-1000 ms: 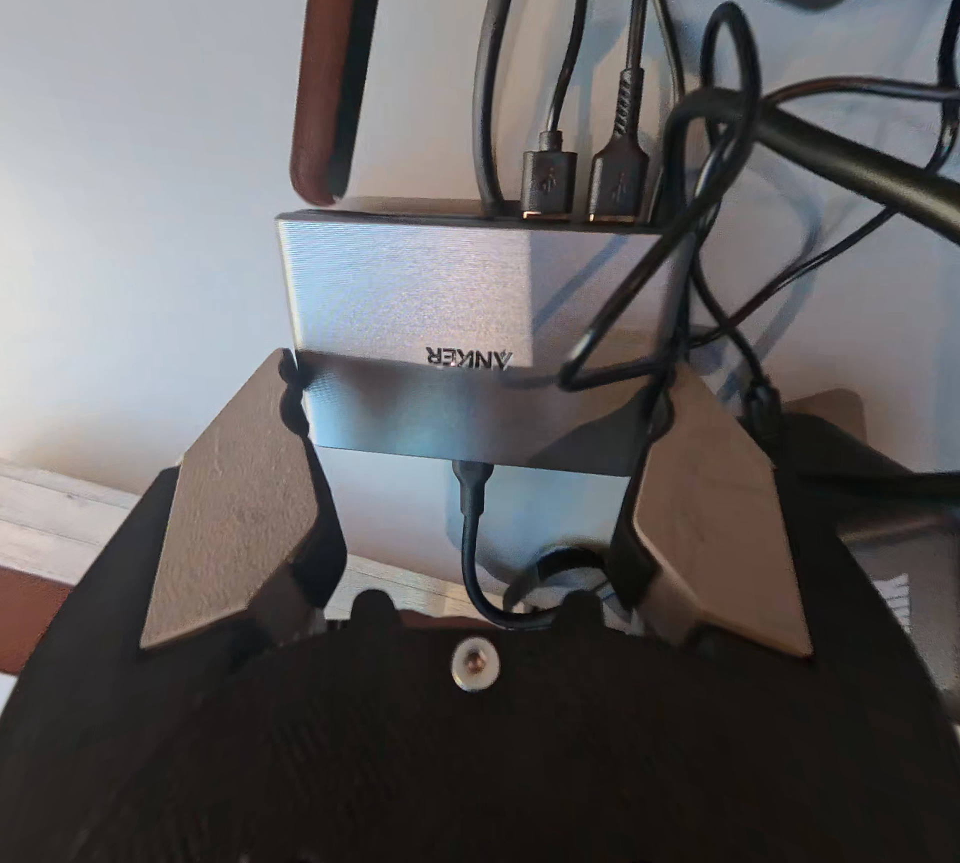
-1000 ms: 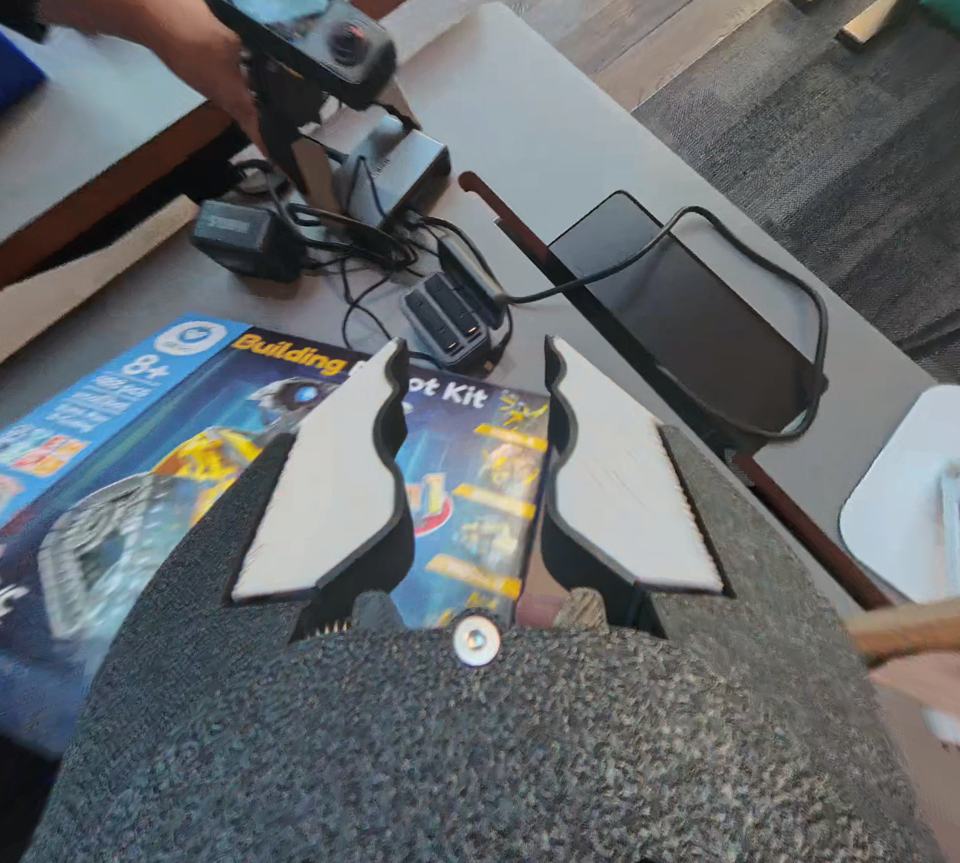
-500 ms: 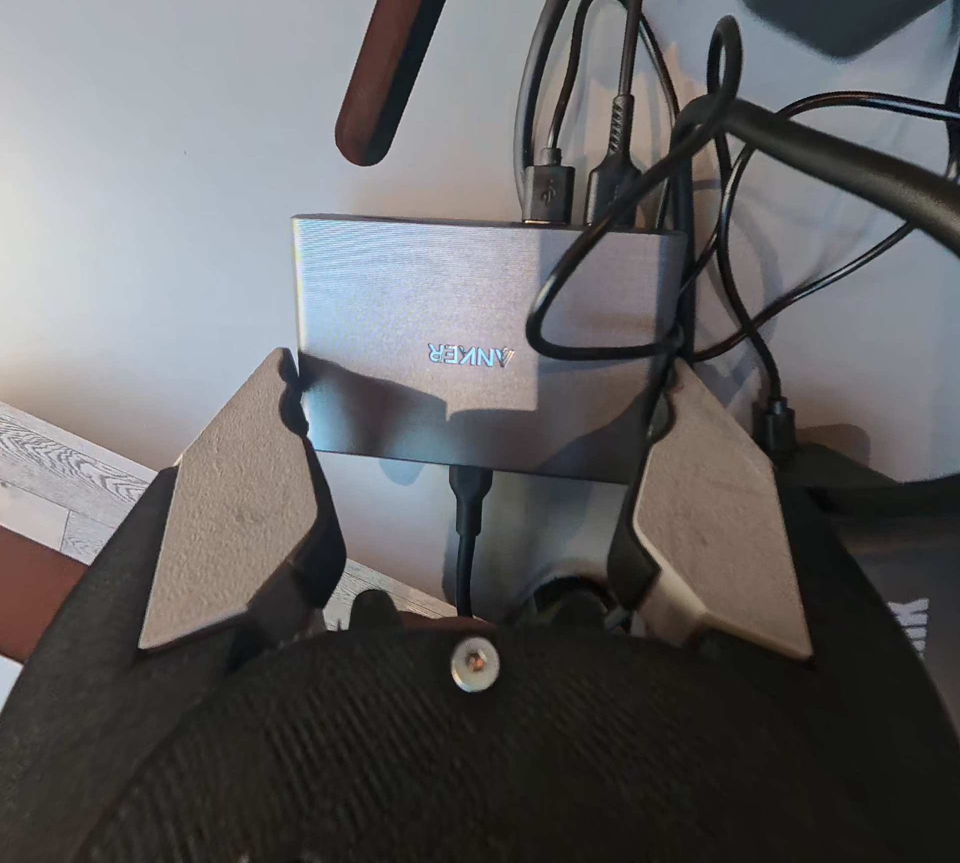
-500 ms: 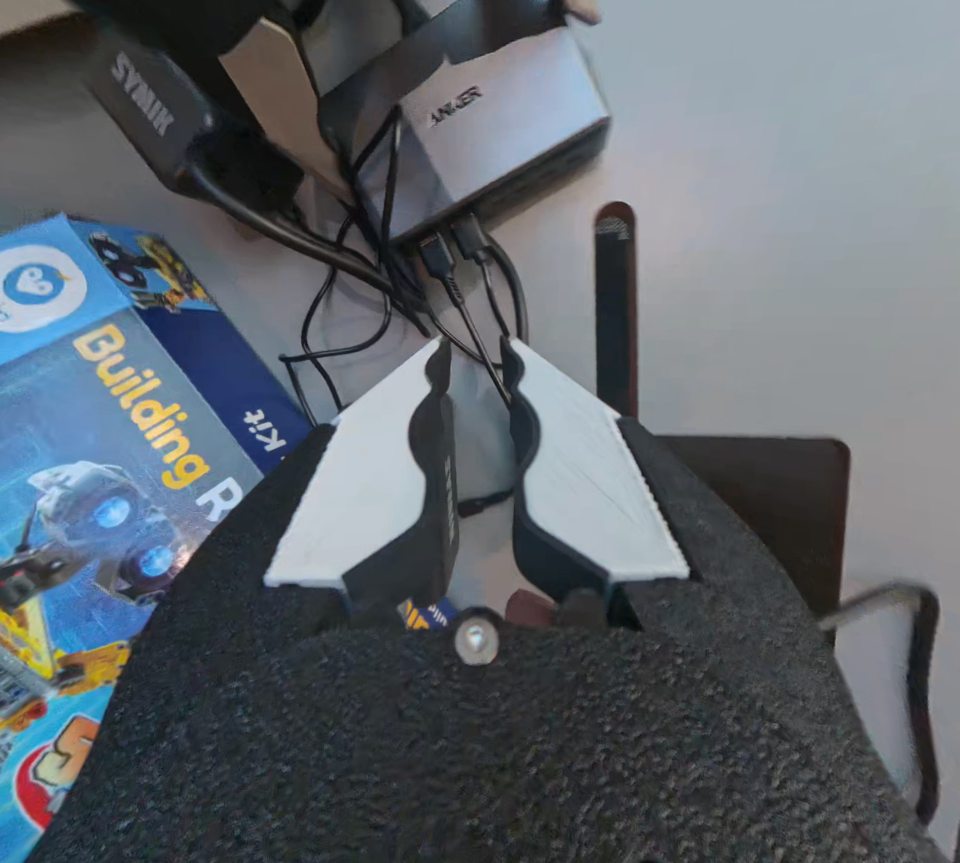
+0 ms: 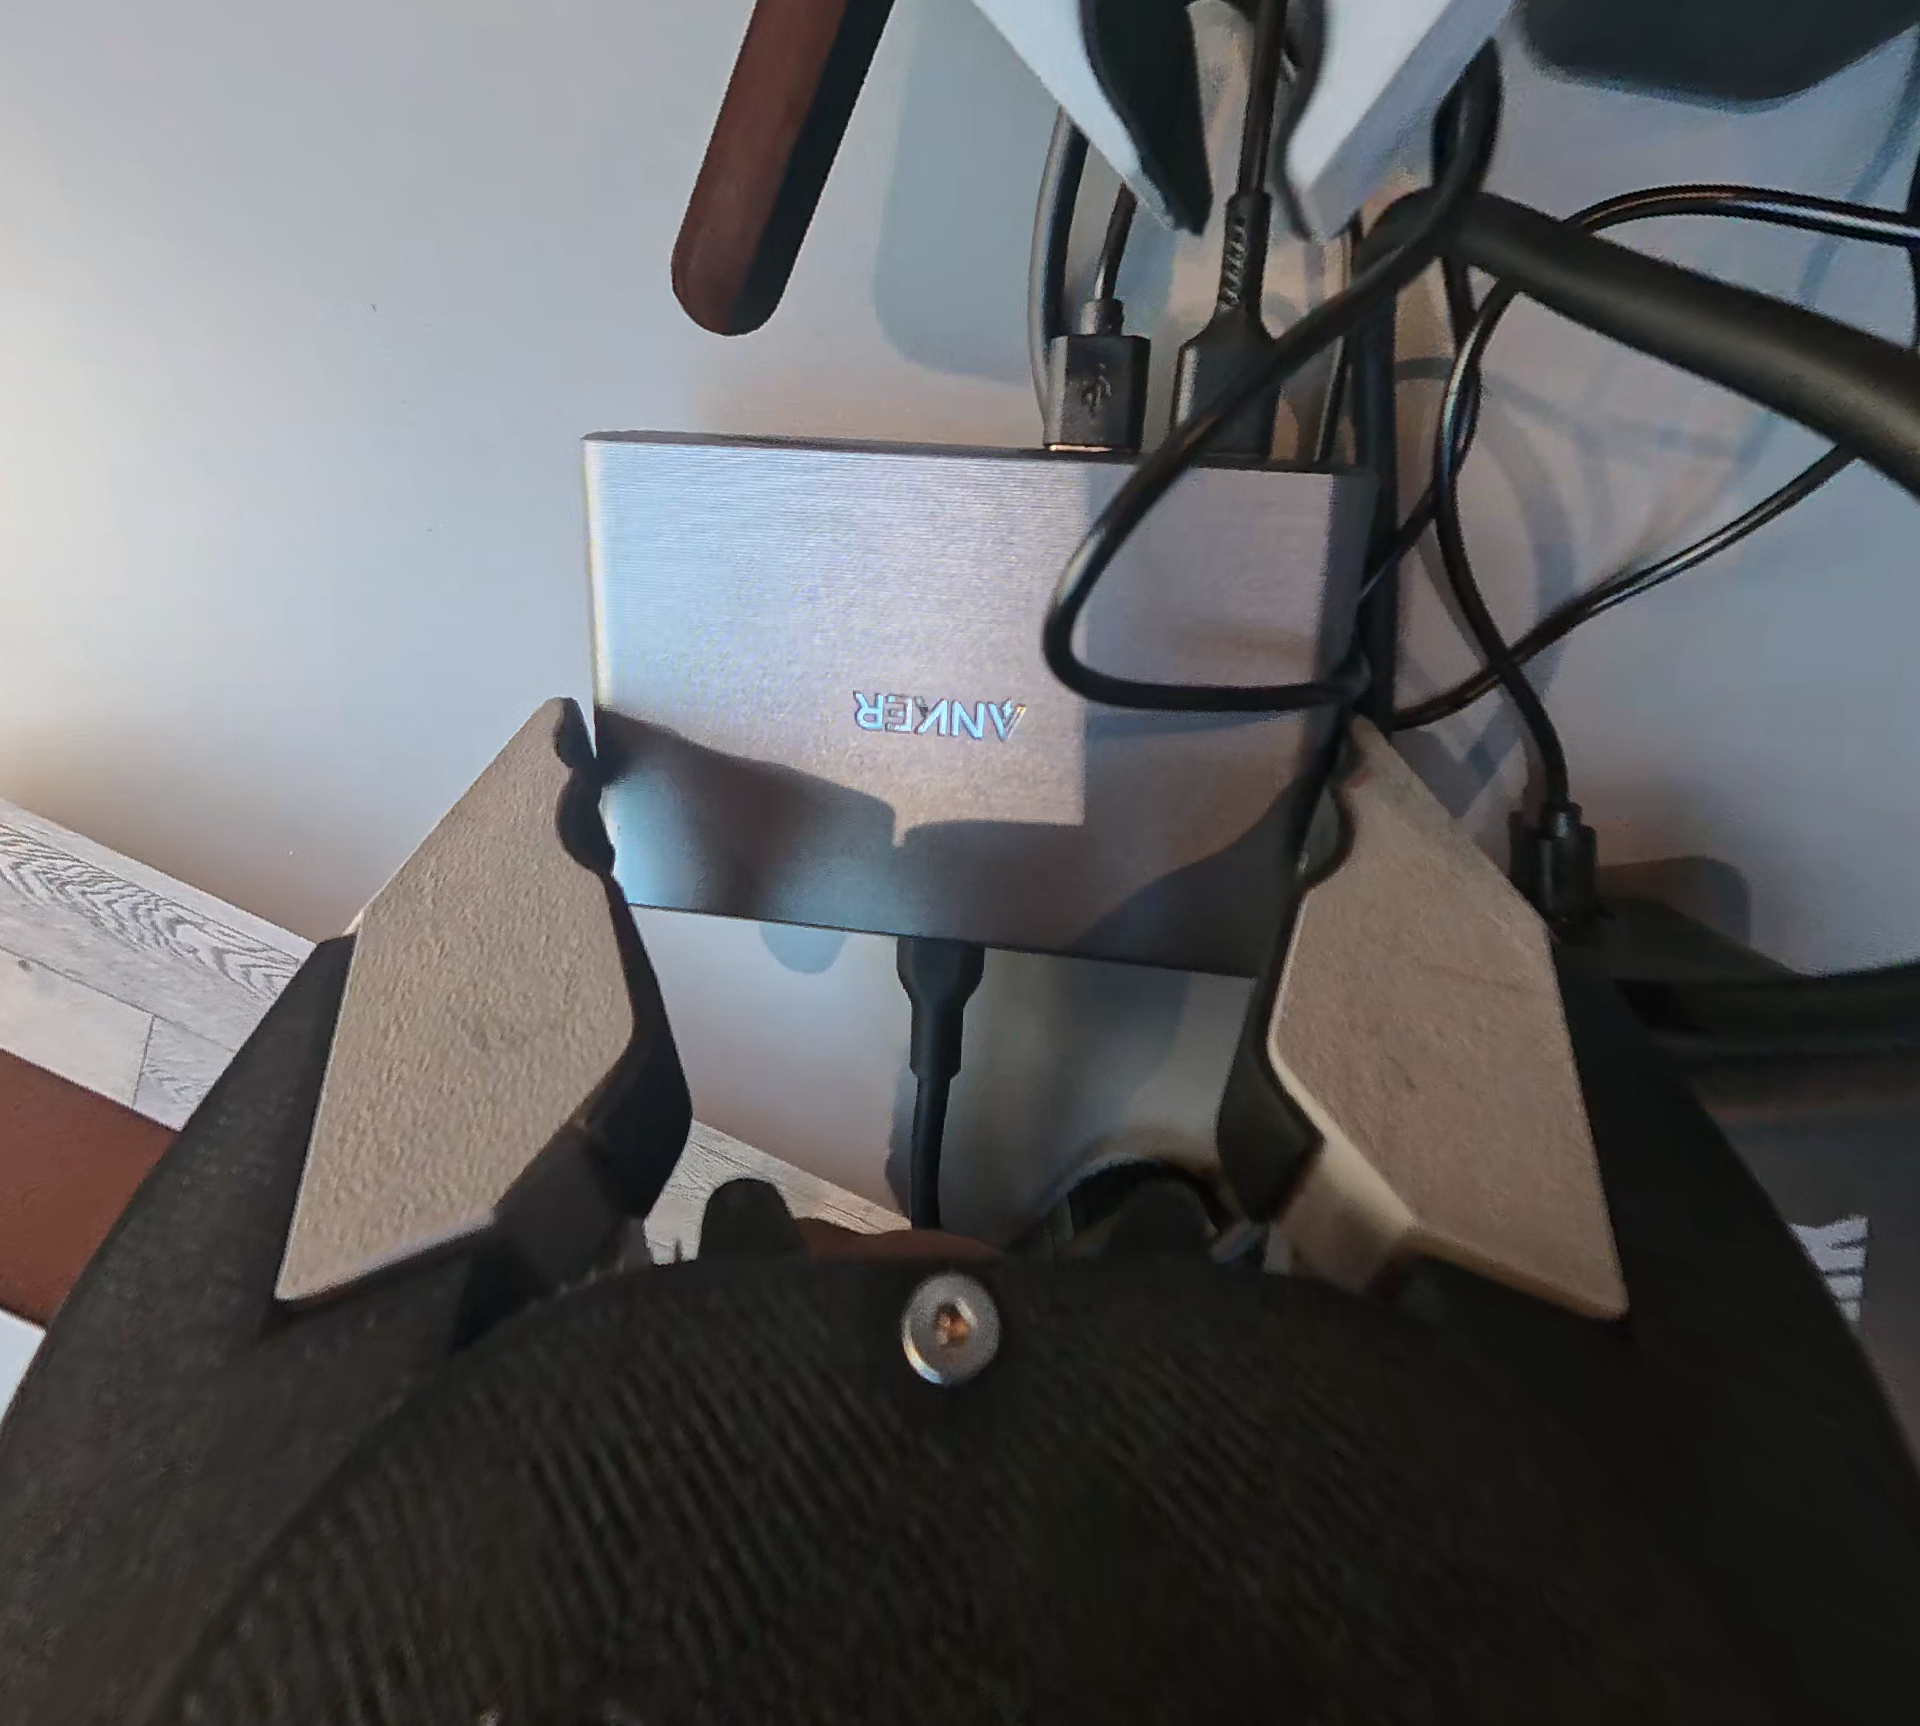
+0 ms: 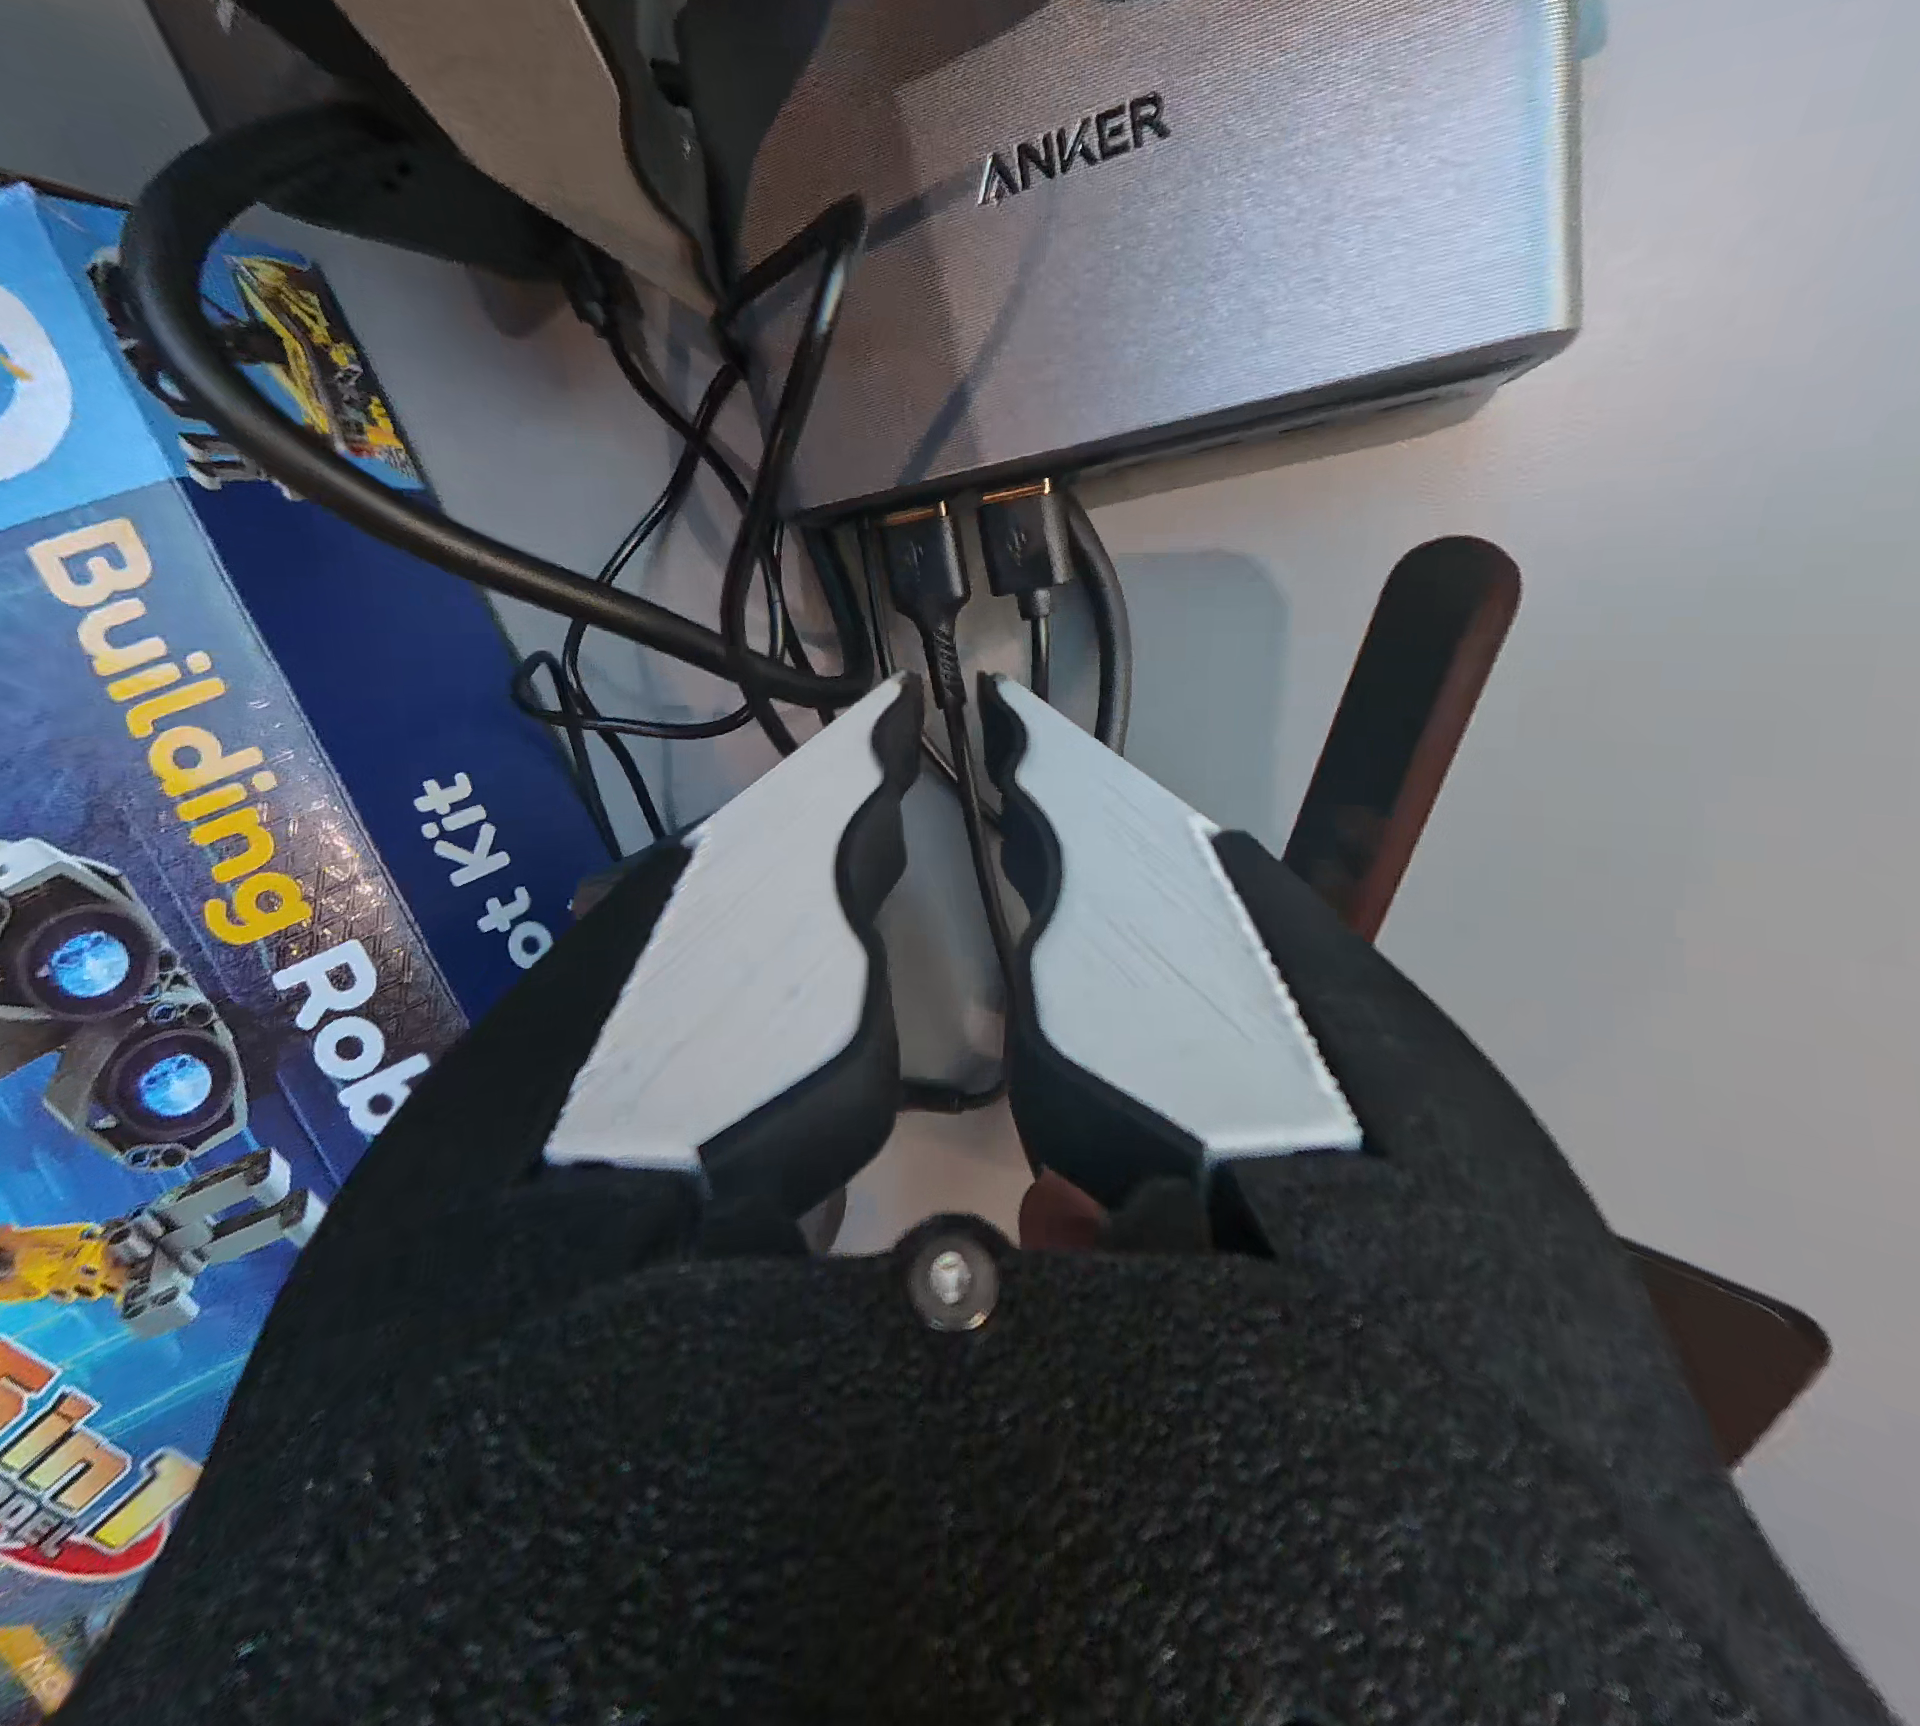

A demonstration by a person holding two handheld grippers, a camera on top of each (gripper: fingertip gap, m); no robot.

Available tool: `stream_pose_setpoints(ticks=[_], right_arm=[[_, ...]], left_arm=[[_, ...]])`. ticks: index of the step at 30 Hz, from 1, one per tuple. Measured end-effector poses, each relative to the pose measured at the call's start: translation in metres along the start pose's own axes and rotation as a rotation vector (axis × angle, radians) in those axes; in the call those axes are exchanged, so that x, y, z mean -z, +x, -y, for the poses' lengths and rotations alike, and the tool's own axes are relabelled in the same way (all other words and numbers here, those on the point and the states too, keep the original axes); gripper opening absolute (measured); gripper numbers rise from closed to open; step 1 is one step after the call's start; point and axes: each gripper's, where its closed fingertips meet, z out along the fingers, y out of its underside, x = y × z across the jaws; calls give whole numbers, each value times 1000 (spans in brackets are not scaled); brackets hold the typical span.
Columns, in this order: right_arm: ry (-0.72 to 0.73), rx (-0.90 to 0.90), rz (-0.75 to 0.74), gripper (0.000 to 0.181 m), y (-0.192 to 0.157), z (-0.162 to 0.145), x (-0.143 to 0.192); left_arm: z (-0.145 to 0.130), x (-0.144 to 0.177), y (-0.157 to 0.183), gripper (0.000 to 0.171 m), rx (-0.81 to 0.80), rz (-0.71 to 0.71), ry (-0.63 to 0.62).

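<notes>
My left gripper point(image 5: 966, 762) clamps the grey hub point(image 5: 935, 637) by its near end, on the white table point(image 5: 312, 326). My right gripper point(image 6: 948, 708) sits at the hub's point(image 6: 1299, 222) port side, jaws narrow around a plugged black cable point(image 6: 961, 772), contact unclear. A blue box point(image 6: 208, 845) lies left of the cables.

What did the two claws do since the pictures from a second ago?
The right claw swung from above the toy box over to the grey charger box and narrowed its fingers around the black cable plugged into it; whether they pinch it yet is unclear. The left claw stayed clamped on the charger box, and both plugs stayed in.
</notes>
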Motion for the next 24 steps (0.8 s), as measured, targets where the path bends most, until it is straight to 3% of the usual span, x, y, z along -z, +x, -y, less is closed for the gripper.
stream_pose_setpoints(ticks=[9,24], right_arm=[[96,-72,51,5,-4,4,-5],[94,-40,-96,4,-2,-7,-4]], left_arm=[[0,-1,2,134,5,11,16],[4,-2,4,134,33,24,63]])
